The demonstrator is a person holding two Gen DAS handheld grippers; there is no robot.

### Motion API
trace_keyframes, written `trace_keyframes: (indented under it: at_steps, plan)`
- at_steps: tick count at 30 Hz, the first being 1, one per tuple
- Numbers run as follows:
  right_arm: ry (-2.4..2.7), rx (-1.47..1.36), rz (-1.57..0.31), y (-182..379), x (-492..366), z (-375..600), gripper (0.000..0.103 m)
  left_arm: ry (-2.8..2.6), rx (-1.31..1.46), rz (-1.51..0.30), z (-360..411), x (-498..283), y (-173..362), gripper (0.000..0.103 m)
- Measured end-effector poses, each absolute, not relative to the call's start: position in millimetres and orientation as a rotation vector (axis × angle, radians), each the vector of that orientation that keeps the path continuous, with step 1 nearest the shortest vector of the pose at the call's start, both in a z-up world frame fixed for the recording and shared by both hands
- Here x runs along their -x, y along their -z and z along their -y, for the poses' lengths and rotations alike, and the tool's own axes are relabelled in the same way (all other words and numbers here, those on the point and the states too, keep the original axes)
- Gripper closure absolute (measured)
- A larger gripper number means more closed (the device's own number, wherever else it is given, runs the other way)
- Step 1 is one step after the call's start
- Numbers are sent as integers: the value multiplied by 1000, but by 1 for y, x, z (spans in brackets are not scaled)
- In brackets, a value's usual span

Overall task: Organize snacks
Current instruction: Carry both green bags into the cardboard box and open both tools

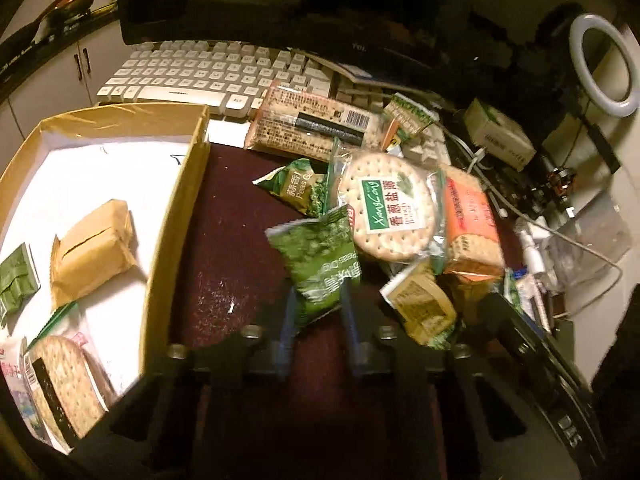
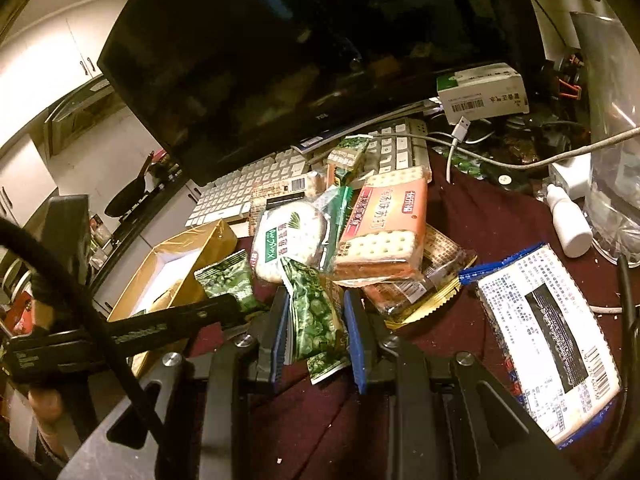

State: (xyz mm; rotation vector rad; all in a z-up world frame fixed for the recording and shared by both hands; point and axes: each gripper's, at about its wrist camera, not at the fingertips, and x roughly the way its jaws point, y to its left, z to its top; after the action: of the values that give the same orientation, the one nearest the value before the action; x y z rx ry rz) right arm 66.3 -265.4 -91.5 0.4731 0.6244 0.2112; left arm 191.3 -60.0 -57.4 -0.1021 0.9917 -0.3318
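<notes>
Two grippers angled downward, left gripper [image 1: 320, 312] and right gripper [image 2: 316, 320] each clamping a green pea packet [image 1: 320, 268].

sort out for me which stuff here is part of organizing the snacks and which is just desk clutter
job: cardboard box, green pea packet, round cracker pack, orange cracker pack, blue-edged cracker pack
lying about: keyboard, monitor, ring light, white bottle, usb cable
</notes>
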Motion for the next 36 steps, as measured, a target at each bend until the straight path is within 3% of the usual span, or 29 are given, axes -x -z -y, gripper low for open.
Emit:
trace_keyframes:
  at_steps: [7, 18, 25, 36]
  plan:
    - [-239, -461, -610, 89, -64, 262, 77, 398, 212, -973, 36, -169, 43, 96]
    - [-245, -375, -589, 81, -60, 247, 77, 411, 374, -905, -37, -124, 14, 98]
    - [-388, -252, -566, 55, -48, 177, 77, 296, 447, -824, -107, -111, 2, 98]
    - [-536, -76, -640, 51, -85, 62, 77, 141, 554, -828, -181, -117, 26, 98]
